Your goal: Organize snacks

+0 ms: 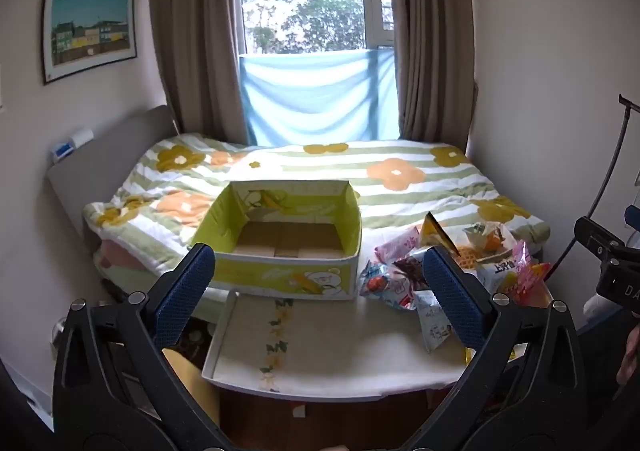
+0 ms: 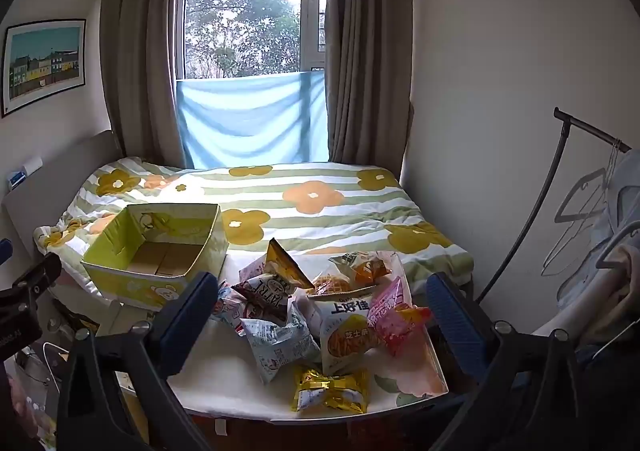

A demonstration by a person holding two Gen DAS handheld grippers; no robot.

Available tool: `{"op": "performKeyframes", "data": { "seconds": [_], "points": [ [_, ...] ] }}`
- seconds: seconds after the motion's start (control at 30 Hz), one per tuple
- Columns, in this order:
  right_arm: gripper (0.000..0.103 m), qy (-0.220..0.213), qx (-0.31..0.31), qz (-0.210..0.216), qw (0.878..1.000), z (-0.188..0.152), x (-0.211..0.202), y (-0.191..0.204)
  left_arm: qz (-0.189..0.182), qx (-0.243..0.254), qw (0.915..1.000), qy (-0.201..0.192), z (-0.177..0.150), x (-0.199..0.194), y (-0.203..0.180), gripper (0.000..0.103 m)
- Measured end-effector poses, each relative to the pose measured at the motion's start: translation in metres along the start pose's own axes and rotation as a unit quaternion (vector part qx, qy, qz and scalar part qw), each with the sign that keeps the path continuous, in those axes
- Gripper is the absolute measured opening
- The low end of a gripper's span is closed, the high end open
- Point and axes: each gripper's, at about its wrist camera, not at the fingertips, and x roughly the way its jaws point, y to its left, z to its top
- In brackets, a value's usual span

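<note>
An empty yellow-green cardboard box (image 1: 280,263) with a bear print sits at the bed's edge, also in the right wrist view (image 2: 132,283). A pile of snack packets (image 2: 320,307) lies on the white board (image 2: 224,383), right of the box; it shows in the left wrist view too (image 1: 404,275). A gold packet (image 2: 330,391) lies nearest the front edge. My left gripper (image 1: 316,291) is open and empty, held before the board. My right gripper (image 2: 320,319) is open and empty, framing the snack pile from above the front edge.
The bed with a flowered striped quilt (image 1: 400,179) lies behind the box. A grey headboard (image 1: 100,167) stands at the left. A clothes rack with hangers (image 2: 592,203) stands at the right. The window with curtains (image 1: 312,31) is at the back.
</note>
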Motion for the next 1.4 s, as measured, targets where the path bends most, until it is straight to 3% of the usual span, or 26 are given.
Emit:
{"op": "performKeyframes", "data": {
  "seconds": [1.4],
  "points": [
    [0.103, 0.025, 0.015, -0.021, 0.999, -0.01, 0.003, -0.006, -0.019, 0.003, 0.9998, 0.01, -0.003, 0.008, -0.008, 0.103]
  ]
}}
